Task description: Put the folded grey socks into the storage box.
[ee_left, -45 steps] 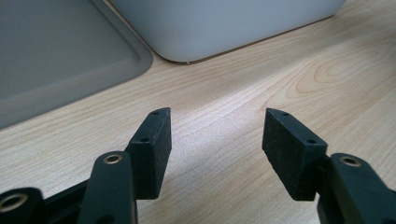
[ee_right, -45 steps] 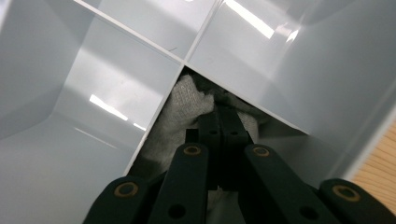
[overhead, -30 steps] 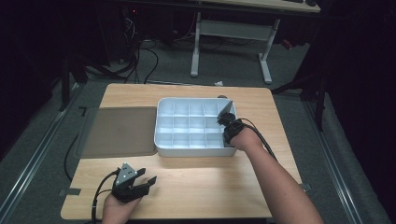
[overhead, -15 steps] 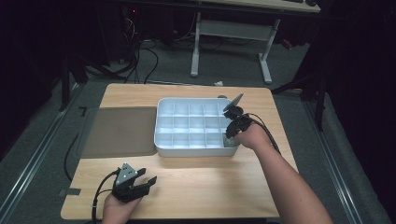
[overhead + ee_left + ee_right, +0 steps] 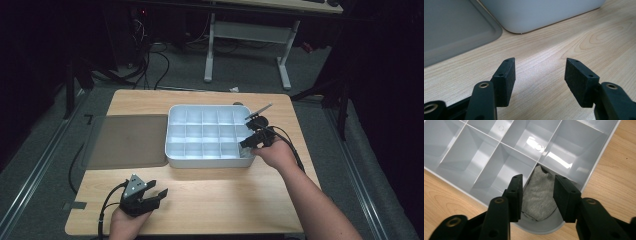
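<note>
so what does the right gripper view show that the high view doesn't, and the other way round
Right gripper view: a grey cloth lying in a corner cell, below the just-opened jaws of the right gripper, which do not touch it. High view: the left gripper resting on the table, and a grey lid left of the tray. Both: the white tray with its other visible cells empty.

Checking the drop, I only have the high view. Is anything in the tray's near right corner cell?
Observer: Yes, a grey cloth lies in that corner cell of the white tray.
Operator: Has the right gripper let go?
Observer: The right gripper has just been opening its fingers. The cloth shows in the gap, and the pads are off it.
Operator: And the left?
Observer: The left gripper is open with nothing between its fingers, and bare table is beneath.
</note>
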### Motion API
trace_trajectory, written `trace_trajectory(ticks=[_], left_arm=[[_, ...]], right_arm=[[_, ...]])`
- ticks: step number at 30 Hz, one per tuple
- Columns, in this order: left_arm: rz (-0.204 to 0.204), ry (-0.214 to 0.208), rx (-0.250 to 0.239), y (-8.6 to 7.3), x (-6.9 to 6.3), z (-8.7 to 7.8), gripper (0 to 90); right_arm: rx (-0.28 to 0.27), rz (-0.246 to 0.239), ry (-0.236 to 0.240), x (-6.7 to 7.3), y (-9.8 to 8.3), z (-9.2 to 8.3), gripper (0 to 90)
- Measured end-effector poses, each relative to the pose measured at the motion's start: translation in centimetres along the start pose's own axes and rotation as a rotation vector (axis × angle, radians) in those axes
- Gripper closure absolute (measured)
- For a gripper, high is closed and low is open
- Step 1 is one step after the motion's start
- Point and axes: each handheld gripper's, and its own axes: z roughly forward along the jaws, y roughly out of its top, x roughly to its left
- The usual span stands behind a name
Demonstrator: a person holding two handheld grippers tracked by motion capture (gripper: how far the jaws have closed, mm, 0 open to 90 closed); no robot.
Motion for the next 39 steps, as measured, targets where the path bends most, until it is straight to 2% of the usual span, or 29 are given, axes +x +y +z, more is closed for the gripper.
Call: trace_trajectory(ticks=[4,5,7,10,12,14,15,16,18,20,25,27,32,34,36,37,38,39], left_arm=[[0.001,-0.004,-0.008,-0.1,0.1,-0.1,41.9],[0.000,-0.006,-0.009,-0.1,0.2,-0.1,42.0],[-0.003,-0.006,-0.011,-0.1,0.3,-0.1,41.8],[-0.010,-0.012,-0.018,-0.2,0.4,-0.1,41.8],[-0.008,-0.013,-0.019,-0.2,0.4,-0.2,41.7],[-0.004,-0.011,-0.023,-0.1,0.4,-0.2,41.7],[-0.002,-0.011,-0.025,-0.1,0.3,-0.2,41.6],[0.000,-0.009,-0.027,-0.1,0.3,-0.2,41.6],[-0.003,-0.005,-0.028,-0.1,0.3,-0.1,41.6],[-0.007,-0.005,-0.032,0.0,0.3,0.0,41.3],[-0.004,-0.001,-0.038,0.2,0.1,0.1,39.6],[0.003,-0.004,-0.038,0.2,-0.1,0.0,38.7],[0.019,0.004,-0.038,0.2,-0.6,0.0,38.5],[0.017,0.004,-0.038,0.2,-0.8,-0.1,38.6],[0.025,0.003,-0.039,0.2,-1.0,-0.1,38.6],[0.029,0.001,-0.037,0.2,-1.2,-0.1,38.7],[0.037,-0.001,-0.035,0.2,-1.3,-0.1,38.6],[0.048,-0.001,-0.031,0.2,-1.5,-0.1,38.6]], right_arm=[[-0.054,0.005,0.023,0.2,-1.1,-0.1,55.0],[-0.065,0.007,0.017,0.4,-1.4,-0.1,54.4],[-0.097,-0.032,0.003,0.7,-2.0,-0.3,53.1],[-0.139,-0.035,0.006,1.2,-2.8,-0.6,54.3],[-0.195,-0.054,-0.015,1.6,-3.4,-1.0,54.3],[-0.233,-0.040,0.005,1.8,-4.1,-1.3,52.7],[-0.247,-0.048,0.001,2.0,-4.5,-1.4,51.8],[-0.283,-0.057,-0.004,2.2,-4.9,-1.6,52.0],[-0.328,-0.053,0.004,2.4,-5.9,-1.7,51.8],[-0.364,-0.048,0.016,2.5,-7.3,-1.6,49.7],[-0.464,-0.068,0.002,2.9,-11.0,-0.6,45.6],[-0.493,-0.056,0.016,2.9,-12.7,0.2,44.5],[-0.564,-0.044,-0.007,3.3,-16.6,1.7,42.2],[-0.590,-0.012,-0.018,3.7,-18.3,2.0,40.7],[-0.649,0.035,-0.051,4.1,-20.2,2.1,41.7],[-0.673,0.067,-0.046,4.2,-21.0,2.3,42.5],[-0.670,0.071,-0.021,4.2,-21.2,2.4,42.0],[-0.651,0.050,-0.016,4.3,-21.4,2.6,42.5]])
